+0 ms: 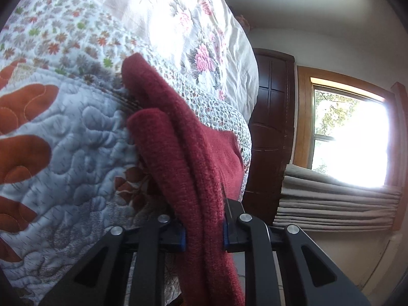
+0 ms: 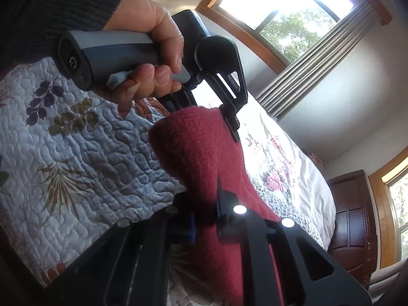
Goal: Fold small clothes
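Dark red knit on a pale blue quilt

The garment (image 1: pixel 183 137) is deep red; the bed's quilt (image 1: pixel 76 137) is pale blue with rust-orange shapes and small leaf prints, the white cover (image 1: pixel 204 38) has pink flowers, and each hand-held gripper (image 1: pixel 204 232) is black with blue pads.

Dark red knit garment (image 1: pixel 193 158), bunched, draped above quilt

Blown-out window (image 1: pixel 349 137) glare, fisheye-warped edges
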`<action>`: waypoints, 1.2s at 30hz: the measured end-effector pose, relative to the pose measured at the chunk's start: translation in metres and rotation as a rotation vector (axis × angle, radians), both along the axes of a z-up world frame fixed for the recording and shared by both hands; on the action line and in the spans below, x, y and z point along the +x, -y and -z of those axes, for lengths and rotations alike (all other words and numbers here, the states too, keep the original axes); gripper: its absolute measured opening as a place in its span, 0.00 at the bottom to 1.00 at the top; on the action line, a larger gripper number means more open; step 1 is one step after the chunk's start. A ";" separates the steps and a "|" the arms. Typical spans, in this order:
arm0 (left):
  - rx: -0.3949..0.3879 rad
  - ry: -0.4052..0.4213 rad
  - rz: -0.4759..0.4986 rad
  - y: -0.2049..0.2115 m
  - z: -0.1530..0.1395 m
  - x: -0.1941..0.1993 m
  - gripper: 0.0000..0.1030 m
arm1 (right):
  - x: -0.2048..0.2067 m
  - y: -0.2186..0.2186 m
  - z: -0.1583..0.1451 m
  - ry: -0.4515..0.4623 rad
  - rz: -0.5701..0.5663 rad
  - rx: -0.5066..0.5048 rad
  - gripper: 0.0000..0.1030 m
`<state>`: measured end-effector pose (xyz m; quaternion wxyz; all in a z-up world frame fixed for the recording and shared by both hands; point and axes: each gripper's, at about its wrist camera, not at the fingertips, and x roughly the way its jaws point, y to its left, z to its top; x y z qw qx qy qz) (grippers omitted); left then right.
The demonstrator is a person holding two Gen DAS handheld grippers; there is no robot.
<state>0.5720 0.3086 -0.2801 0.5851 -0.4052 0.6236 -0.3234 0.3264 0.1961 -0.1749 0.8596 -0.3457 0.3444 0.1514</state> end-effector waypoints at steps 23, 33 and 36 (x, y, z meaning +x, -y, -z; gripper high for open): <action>0.241 0.154 0.241 0.200 -0.127 0.037 0.18 | 0.015 0.178 -0.079 0.059 0.401 0.490 0.10; 0.421 0.137 0.371 0.300 -0.098 0.032 0.18 | 0.010 0.263 -0.051 0.020 0.553 0.682 0.10; 0.481 0.124 0.410 0.329 -0.081 0.028 0.18 | 0.007 0.288 -0.037 0.002 0.593 0.751 0.10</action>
